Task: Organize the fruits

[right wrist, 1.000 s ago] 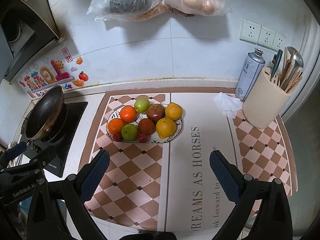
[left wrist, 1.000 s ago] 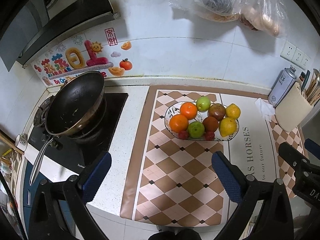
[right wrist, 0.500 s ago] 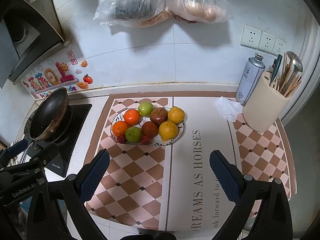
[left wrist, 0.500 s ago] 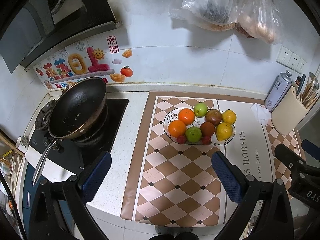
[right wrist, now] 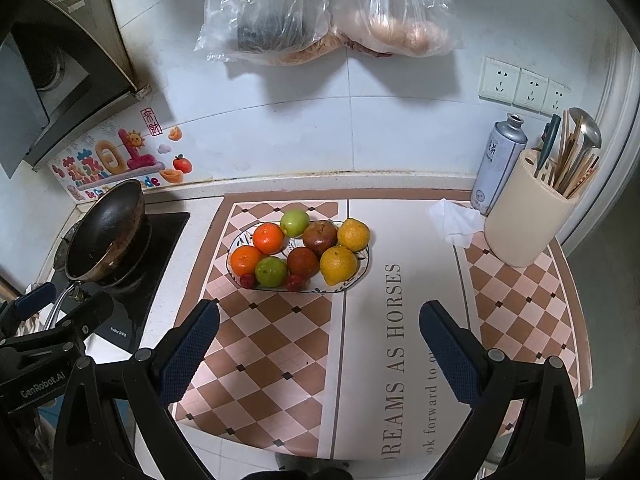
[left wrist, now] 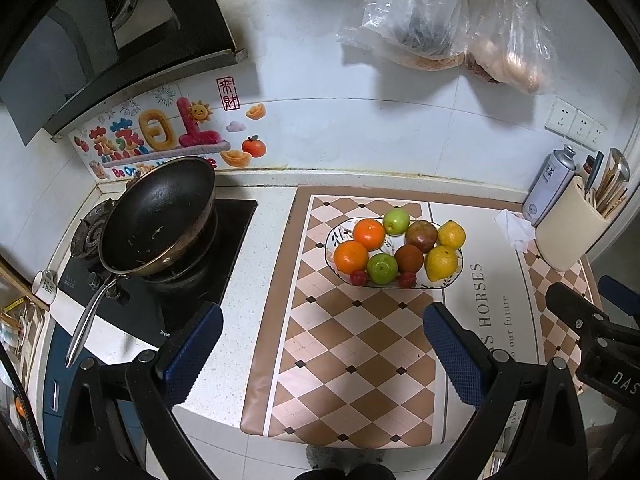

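An oval patterned plate [left wrist: 335,236] [right wrist: 234,249] rests on the checkered mat, loaded with fruit. On it are two oranges [left wrist: 351,257] [right wrist: 247,259], two green apples [left wrist: 381,268] [right wrist: 271,271], two dark red fruits [left wrist: 409,259] [right wrist: 303,262], two yellow citrus [left wrist: 441,263] [right wrist: 338,265] and small red fruits [left wrist: 359,277] [right wrist: 248,280]. My left gripper [left wrist: 322,344] hangs open well in front of the plate, nothing between its fingers. My right gripper [right wrist: 319,340] is open too, held back above the mat's near half.
A black wok [left wrist: 160,216] sits on the stove at the left. A cream utensil holder [right wrist: 528,216], a spray can [right wrist: 498,164] and a crumpled tissue [right wrist: 454,222] stand at the right. Plastic bags [right wrist: 280,12] hang on the wall.
Both grippers have drawn back and up from the counter, so the plate of fruit looks smaller and farther. Both stayed open. The fruit has not moved.
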